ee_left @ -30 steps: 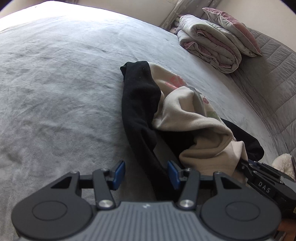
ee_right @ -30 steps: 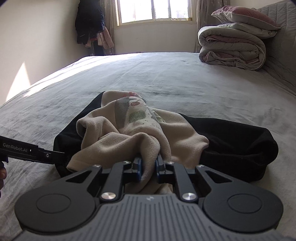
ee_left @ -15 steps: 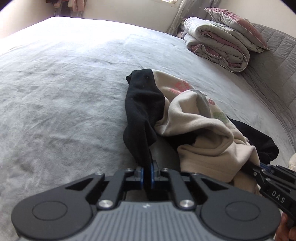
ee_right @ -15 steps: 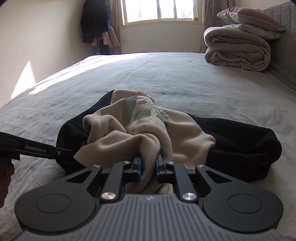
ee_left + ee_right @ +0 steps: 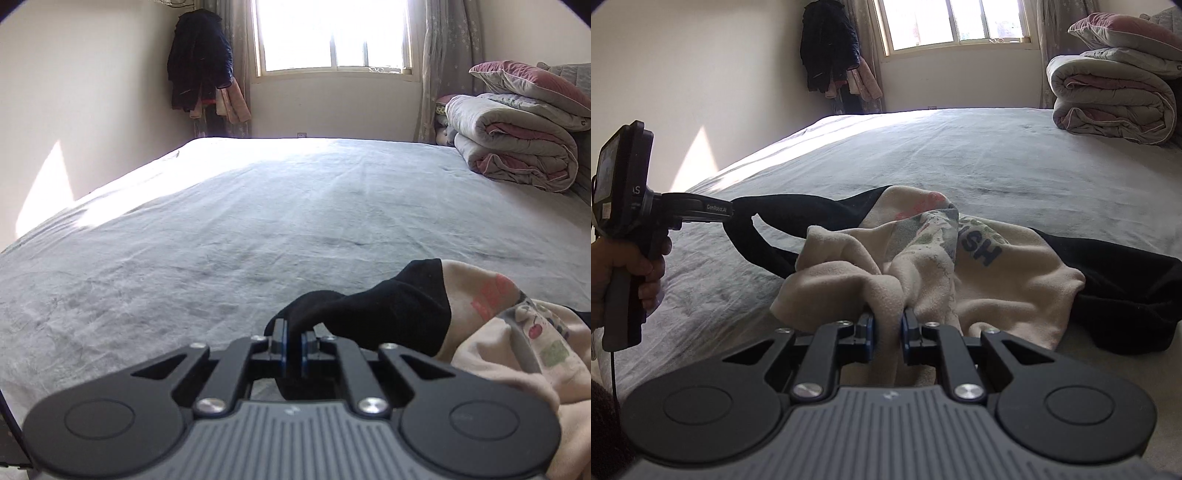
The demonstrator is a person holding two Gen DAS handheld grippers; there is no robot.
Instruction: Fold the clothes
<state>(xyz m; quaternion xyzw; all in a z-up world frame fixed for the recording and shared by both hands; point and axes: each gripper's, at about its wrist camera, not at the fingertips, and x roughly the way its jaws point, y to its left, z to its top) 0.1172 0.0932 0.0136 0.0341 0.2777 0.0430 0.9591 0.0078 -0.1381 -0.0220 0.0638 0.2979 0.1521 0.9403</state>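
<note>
The garment [image 5: 990, 273], cream in the body with black sleeves, is lying bunched on the grey bed [image 5: 997, 158], near its front edge. I am pinching its black sleeve [image 5: 369, 314] in my left hand-held gripper [image 5: 292, 347], whose jaws are closing tight on the cloth and lifting it off the bed. My right hand-held gripper [image 5: 887, 332] is gripping a thick fold of the cream fabric, with its jaws nearly together. A hand [image 5: 624, 273] is holding the left tool's handle. A folded quilt [image 5: 1115, 103] is sitting at the bed's far right corner, with a pillow [image 5: 1126, 33] on top.
</note>
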